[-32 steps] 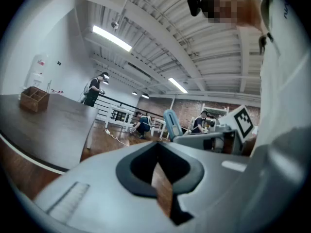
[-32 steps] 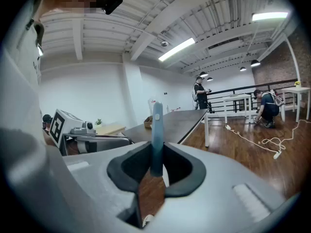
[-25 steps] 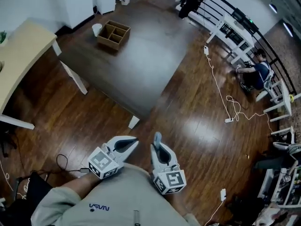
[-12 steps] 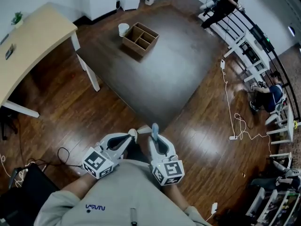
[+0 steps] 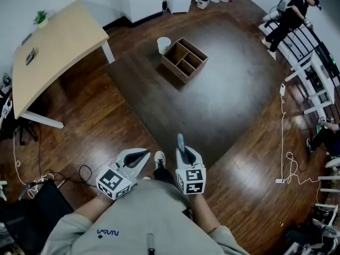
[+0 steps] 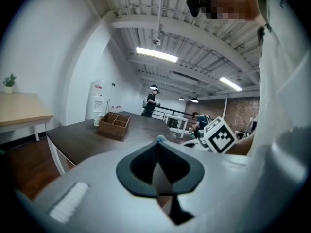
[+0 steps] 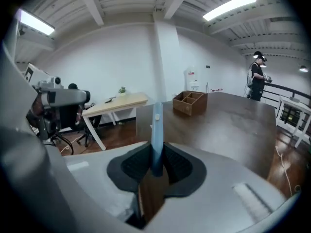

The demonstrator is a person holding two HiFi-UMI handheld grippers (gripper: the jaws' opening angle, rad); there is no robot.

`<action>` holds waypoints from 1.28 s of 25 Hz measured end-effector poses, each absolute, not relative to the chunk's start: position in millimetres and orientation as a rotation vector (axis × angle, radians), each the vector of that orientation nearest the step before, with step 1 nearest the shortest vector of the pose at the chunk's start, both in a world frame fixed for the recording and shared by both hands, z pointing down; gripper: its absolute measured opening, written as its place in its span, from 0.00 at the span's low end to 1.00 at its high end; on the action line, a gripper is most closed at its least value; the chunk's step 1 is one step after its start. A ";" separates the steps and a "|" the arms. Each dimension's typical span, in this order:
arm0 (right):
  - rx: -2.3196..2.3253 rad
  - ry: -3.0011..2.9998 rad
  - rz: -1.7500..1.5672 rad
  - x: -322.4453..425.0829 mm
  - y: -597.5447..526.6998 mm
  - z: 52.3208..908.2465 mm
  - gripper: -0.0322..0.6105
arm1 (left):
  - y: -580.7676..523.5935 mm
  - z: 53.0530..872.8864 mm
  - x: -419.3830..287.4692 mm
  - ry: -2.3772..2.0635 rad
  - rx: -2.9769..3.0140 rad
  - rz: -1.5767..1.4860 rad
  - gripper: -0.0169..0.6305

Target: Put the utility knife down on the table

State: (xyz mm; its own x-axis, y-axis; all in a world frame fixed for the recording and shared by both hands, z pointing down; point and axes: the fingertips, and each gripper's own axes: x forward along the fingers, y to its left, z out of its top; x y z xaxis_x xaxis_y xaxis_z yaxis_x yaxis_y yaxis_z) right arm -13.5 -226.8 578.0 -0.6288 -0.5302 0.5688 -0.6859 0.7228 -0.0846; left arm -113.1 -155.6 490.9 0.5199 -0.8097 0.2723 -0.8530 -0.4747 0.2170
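A slim blue utility knife [image 5: 180,142] [image 7: 157,125] sticks out forward from my right gripper [image 5: 183,154] [image 7: 156,165], whose jaws are shut on its handle. It is held close to my body, at the near corner of the big dark table [image 5: 228,97] [image 7: 233,123]. To its left, my left gripper [image 5: 143,155] [image 6: 158,141] is shut with nothing between its pads. It hangs over the wooden floor just short of the table edge.
A partitioned wooden box [image 5: 184,60] [image 7: 190,102] [image 6: 114,125] and a white cup [image 5: 164,44] stand at the table's far side. A light wooden desk [image 5: 58,47] is at the left. A person [image 5: 289,15] stands by white railings; cables [image 5: 289,163] lie on the floor at right.
The dark table has come nearer and now reaches my grippers. Both grippers stayed side by side in front of me, the knife still in the right one.
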 end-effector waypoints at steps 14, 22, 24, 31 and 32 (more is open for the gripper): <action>0.666 -2.125 0.369 -29.5 -278.3 665.2 0.16 | -219.6 518.4 -129.3 -1.372 2.295 0.404 0.03; 0.605 -2.073 0.396 -30.1 -278.2 673.4 0.17 | -247.8 522.1 -124.3 -1.288 2.311 0.423 0.03; 0.601 -2.076 0.411 -29.9 -276.9 671.6 0.17 | -252.4 522.5 -121.9 -1.271 2.319 0.424 0.03; 0.669 -2.066 0.428 -9.3 -291.9 663.2 0.24 | -261.1 521.5 -113.9 -1.232 2.359 0.424 0.03; 0.687 -2.061 0.427 -5.4 -294.8 662.5 0.24 | -261.4 520.7 -113.7 -1.230 2.368 0.422 0.03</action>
State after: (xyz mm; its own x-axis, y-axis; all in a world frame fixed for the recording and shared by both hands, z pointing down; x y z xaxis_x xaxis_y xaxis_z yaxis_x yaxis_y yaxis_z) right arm -5.4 -294.8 662.5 -0.4454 -0.3079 0.8408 -0.6165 0.7864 -0.0386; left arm -113.7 -261.4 520.7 0.5589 -0.6936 0.4546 -0.8266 -0.5099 0.2383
